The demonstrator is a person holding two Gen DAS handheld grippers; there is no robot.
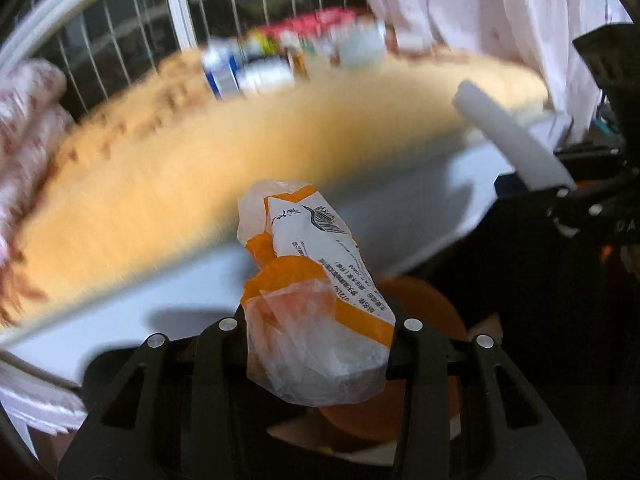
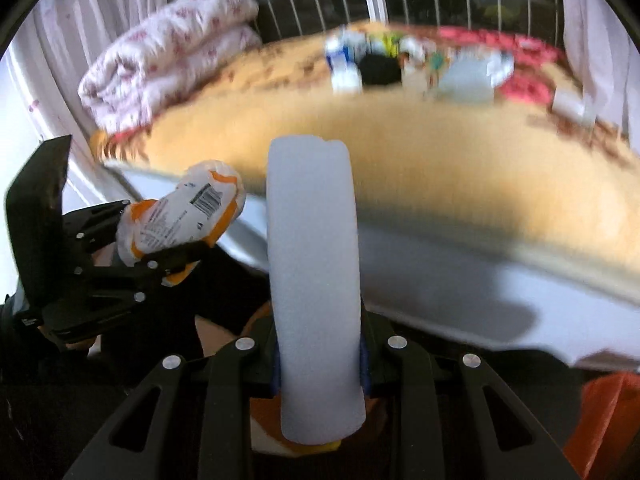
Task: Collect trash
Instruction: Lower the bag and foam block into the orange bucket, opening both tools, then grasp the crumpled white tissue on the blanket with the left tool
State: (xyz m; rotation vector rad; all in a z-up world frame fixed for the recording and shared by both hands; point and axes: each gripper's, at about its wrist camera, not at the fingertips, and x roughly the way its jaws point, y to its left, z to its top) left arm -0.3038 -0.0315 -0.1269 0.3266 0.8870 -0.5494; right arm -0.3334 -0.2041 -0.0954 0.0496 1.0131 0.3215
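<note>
Behind both grippers lies a bed point(image 2: 400, 152) with an orange-yellow cover, blurred, with a folded floral quilt point(image 2: 160, 60) at 10 o'clock in the right wrist view and a row of small packages point(image 2: 400, 60) at 12 o'clock before a barred window point(image 1: 120, 32)

Left gripper point(image 1: 316, 360): jaws narrow, clamped on a crumpled orange-and-white plastic wrapper point(image 1: 308, 280). The wrapper stands at picture centre in the left wrist view and at 9 o'clock in the right wrist view, projecting beyond the fingers

Right gripper point(image 2: 320, 376): jaws narrow, clamped on a white foam tube point(image 2: 314, 260), which runs from the jaws toward 12 o'clock, upright in its own view

Handling, as judged:
- Wrapper: very light, thin, soft film; it crushes under pressure and may slide. Grip the bunched middle, not a loose edge
- Foam tube: light, compressible, semi-stiff; the surface looks matt and should give fair friction. A hold near one end leaves a long free length that may swing; a hold nearer mid-length would steady it
- Neither item appears fragile

An orange container point(image 1: 420, 304) shows below the left jaws; whether it is the trash receptacle cannot be told
</note>
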